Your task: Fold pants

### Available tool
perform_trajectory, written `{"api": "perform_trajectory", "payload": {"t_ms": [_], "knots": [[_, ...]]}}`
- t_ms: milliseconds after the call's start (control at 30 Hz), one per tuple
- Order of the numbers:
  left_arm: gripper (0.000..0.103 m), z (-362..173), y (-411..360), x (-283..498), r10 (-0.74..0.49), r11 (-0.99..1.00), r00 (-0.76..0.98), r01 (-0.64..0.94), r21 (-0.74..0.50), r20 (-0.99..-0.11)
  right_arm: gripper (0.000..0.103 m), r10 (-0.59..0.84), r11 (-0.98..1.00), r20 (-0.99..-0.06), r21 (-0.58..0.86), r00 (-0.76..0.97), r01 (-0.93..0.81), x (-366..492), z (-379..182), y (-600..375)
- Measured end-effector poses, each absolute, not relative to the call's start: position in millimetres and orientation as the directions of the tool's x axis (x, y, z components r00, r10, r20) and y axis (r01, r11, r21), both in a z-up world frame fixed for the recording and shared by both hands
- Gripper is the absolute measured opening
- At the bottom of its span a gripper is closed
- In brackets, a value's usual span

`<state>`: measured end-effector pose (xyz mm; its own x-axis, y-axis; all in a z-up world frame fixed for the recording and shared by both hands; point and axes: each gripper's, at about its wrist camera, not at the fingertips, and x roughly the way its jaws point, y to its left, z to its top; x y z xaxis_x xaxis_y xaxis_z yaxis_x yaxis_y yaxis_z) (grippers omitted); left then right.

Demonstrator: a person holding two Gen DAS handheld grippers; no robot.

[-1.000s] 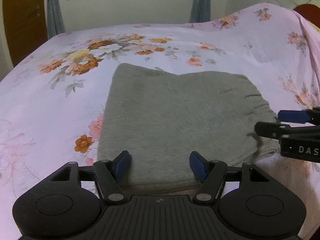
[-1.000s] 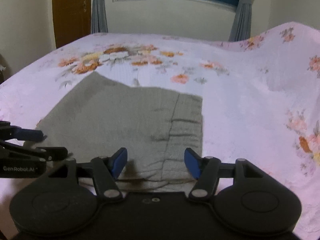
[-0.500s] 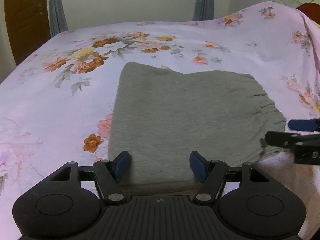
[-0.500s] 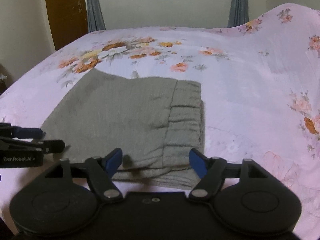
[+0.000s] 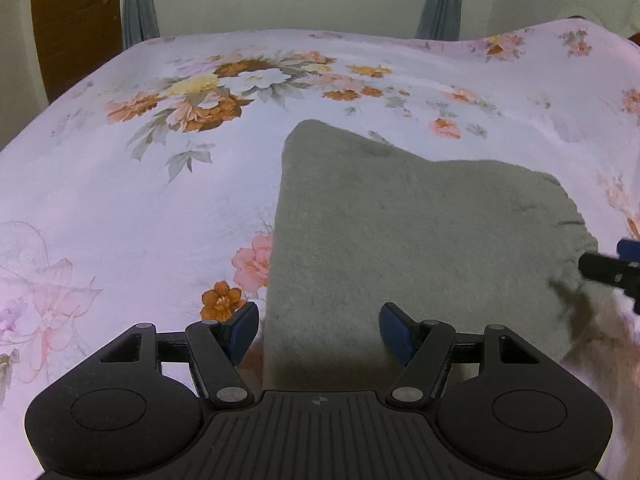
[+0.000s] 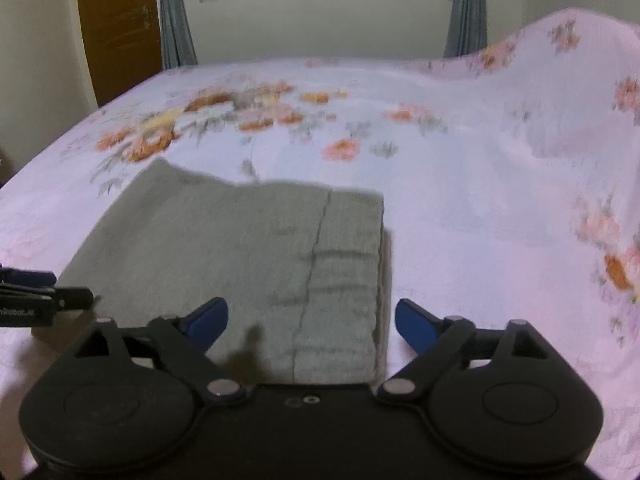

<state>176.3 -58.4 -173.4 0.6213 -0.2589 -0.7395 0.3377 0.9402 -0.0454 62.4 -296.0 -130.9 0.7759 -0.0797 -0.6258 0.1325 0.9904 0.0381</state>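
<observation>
Pants, grey and soft, lie folded into a compact stacked rectangle on a floral bedspread, so the folding looks essentially done. From the left: the left gripper hovers at the near left corner, jaws wide, holding nothing. The bundle's long axis runs left to right, its gathered waistband at the right end. There the right gripper hangs equally wide and empty.

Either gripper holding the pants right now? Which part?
Nothing held. The left gripper and the right gripper are both open over the near edge of the folded gray pants, nothing clamped.
</observation>
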Motion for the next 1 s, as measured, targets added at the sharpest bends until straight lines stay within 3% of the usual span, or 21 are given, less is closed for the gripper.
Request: {"api": "perform_trajectory", "payload": {"t_ms": [100, 200, 267, 300, 333, 400, 533, 767, 1000], "knots": [[0.067, -177, -63, 180, -0.273, 0.933, 0.615, 0.358, -0.046, -0.740, 0.070, -0.026, 0.998, -0.608, 0.035, 0.793, 0.060, 66, -129, -286], [0.067, -183, -69, 182, -0.264, 0.931, 0.612, 0.364, -0.031, -0.746, 0.060, 0.017, 0.996, -0.673, 0.073, 0.739, 0.043, 79, -147, -285], [0.067, -184, -68, 184, -0.267, 0.932, 0.607, 0.360, -0.040, -0.748, 0.063, 0.025, 0.995, -0.698, 0.084, 0.716, 0.047, 82, -157, -287], [0.067, -185, -68, 185, -0.270, 0.932, 0.604, 0.361, -0.045, -0.750, 0.072, 0.035, 0.996, -0.697, 0.085, 0.716, 0.034, 83, -158, -286], [0.068, -184, -68, 185, -0.272, 0.931, 0.602, 0.363, -0.046, -0.751, 0.089, 0.051, 0.996, -0.700, 0.091, 0.712, 0.019, 83, -158, -284], [0.071, -184, -67, 186, -0.269, 0.929, 0.601, 0.368, -0.039, -0.752, 0.103, 0.074, 0.995, -0.718, 0.097, 0.692, -0.006, 88, -160, -279], [0.072, -183, -64, 187, -0.276, 0.926, 0.593, 0.374, -0.044, -0.756, 0.103, 0.007, 1.000, -0.744, 0.010, 0.668, 0.001, 97, -165, -264], [0.072, -182, -60, 192, -0.289, 0.919, 0.575, 0.390, -0.054, -0.766, 0.103, 0.002, 0.999, -0.758, -0.020, 0.653, -0.025, 100, -165, -261], [0.073, -187, -40, 206, -0.343, 0.917, 0.537, 0.370, -0.151, -0.771, 0.102, 0.092, 0.991, -0.693, 0.137, 0.715, 0.005, 85, -145, -298]]}}
